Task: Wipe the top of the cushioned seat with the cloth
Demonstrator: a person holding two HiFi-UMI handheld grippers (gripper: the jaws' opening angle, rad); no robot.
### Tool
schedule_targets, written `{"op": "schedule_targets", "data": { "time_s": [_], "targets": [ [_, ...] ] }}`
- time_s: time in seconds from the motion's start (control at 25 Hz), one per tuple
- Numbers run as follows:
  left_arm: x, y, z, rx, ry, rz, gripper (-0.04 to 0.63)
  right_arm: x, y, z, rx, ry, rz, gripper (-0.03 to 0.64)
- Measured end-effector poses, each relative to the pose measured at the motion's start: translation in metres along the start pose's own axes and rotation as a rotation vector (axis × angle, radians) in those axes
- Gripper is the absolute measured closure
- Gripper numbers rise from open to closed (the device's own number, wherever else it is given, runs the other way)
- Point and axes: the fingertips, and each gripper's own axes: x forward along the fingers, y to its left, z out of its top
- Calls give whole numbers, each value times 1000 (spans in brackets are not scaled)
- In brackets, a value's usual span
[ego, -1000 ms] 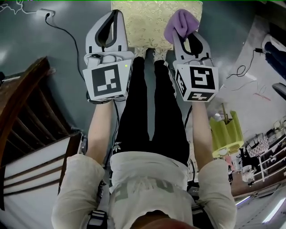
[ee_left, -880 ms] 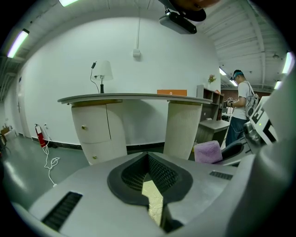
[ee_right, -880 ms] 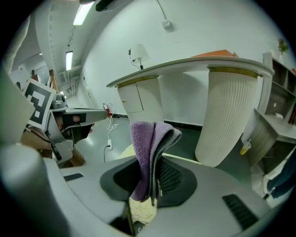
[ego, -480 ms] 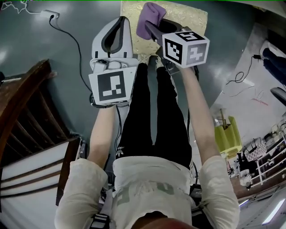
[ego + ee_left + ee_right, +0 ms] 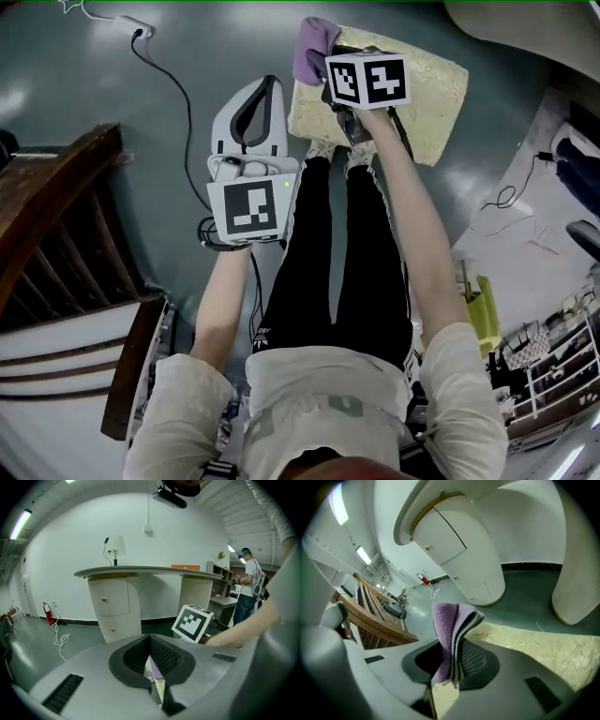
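Nearest, the person's legs (image 5: 328,253) are seen at the seat's near edge. The L gripper (image 5: 263,89) is held just left of the seat, over the floor (image 5: 112,103). Its fingers (image 5: 164,657) are closed together w/ nothing clamped; only a slit is left, thru which a bit of purple and cream is glimpsed beyond.

Further out, the R gripper (image 5: 330,64) is reached over the seat (image 5: 427,89). Its fingers (image 5: 472,660) are clenched on the cloth (image 5: 313,47), which is bunched in folds and sticks out past the tips. The cloth is located at the seat's far-left corner. Whether it's pressed onto the top can't be told.

Handling, as judged:
- The cloth is taken to be light, soft and floppy, w/ no breakage risk.
- It'd be expected to fold and drag under pressure, so it's best gripped by a thick fold set deep btwn the fingers, w/ a wad left free beyond the tips.
- The seat looks padded under a textured cover, so give and friction are likely. A thinly held cloth could be tugged out.

Vs. 1.0 s ago, the cloth has been carried from the seat's right side to mid-seat, then to the left corner. The L gripper is unchanged, closed beside the seat.
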Motion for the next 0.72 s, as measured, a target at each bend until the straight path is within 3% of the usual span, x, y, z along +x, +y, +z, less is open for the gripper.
{"op": "schedule_targets", "data": {
  "time_s": [0.24,0.52,0.72],
  "targets": [
    [3,24,-9,-19,35,22,589,21,5,15,-12,6,-36,525],
    [26,-8,-9,-33,32,-12,589,11,-16,8,51,1,-21,525],
    [40,-41,-12,-13,65,-42,589,-17,-47,0,26,18,-55,525]
  ]
}}
